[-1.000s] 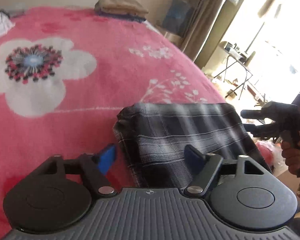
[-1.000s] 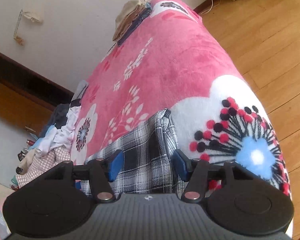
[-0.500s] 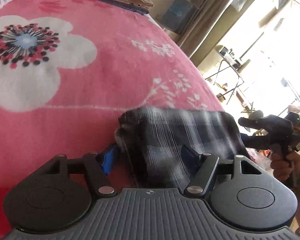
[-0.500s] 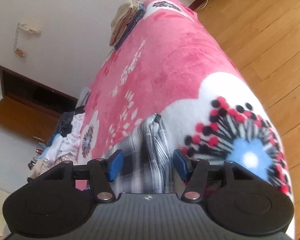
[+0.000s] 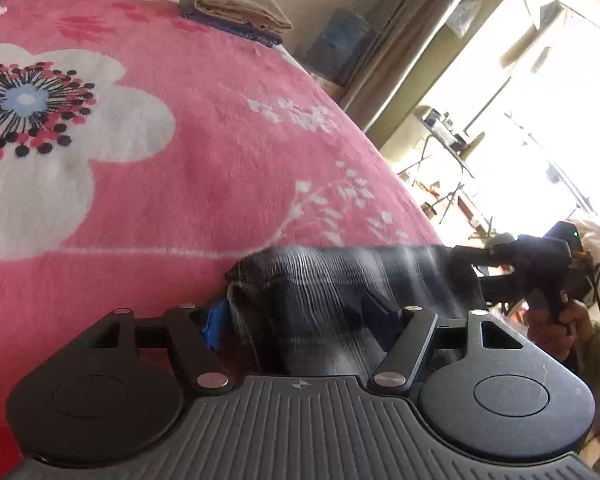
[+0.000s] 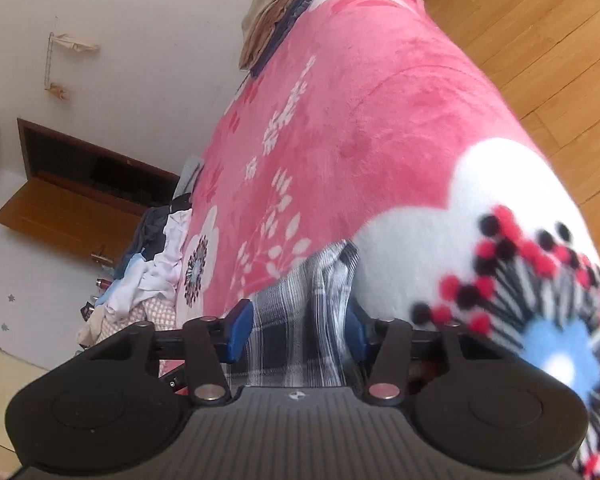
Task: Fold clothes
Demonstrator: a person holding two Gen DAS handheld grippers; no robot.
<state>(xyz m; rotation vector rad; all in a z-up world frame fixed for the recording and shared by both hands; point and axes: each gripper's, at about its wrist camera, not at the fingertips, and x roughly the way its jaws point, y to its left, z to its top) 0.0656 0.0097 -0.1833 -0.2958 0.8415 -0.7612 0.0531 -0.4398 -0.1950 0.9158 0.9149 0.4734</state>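
While the folded black-and-white plaid garment (image 5: 340,300) lies at the near edge of the pink flowered blanket (image 5: 220,140), both grippers reach into it from opposite ends. Seen from the left wrist, the left gripper (image 5: 296,316) has its blue pads on either side of the bundled cloth end, the pad at 9 o'clock of the cloth close against the fabric, the other half buried in it; whether they truly press cannot be told. At 3 o'clock in that view the right gripper (image 5: 472,268), held in a person's hand (image 5: 568,320), meets the far end of the garment. From the right wrist, the right gripper (image 6: 298,324) has the plaid cloth bunched between its fingers, which have just been closing; both blue pads sit against the fabric. A stack of folded tan and dark clothes (image 5: 236,8) rests at 12 o'clock on the far edge of the bed. A heap of unfolded laundry (image 6: 148,272) lies at 9 o'clock in the right view, beside the blanket's edge. Wooden floor (image 6: 540,40) shows at 2 o'clock.
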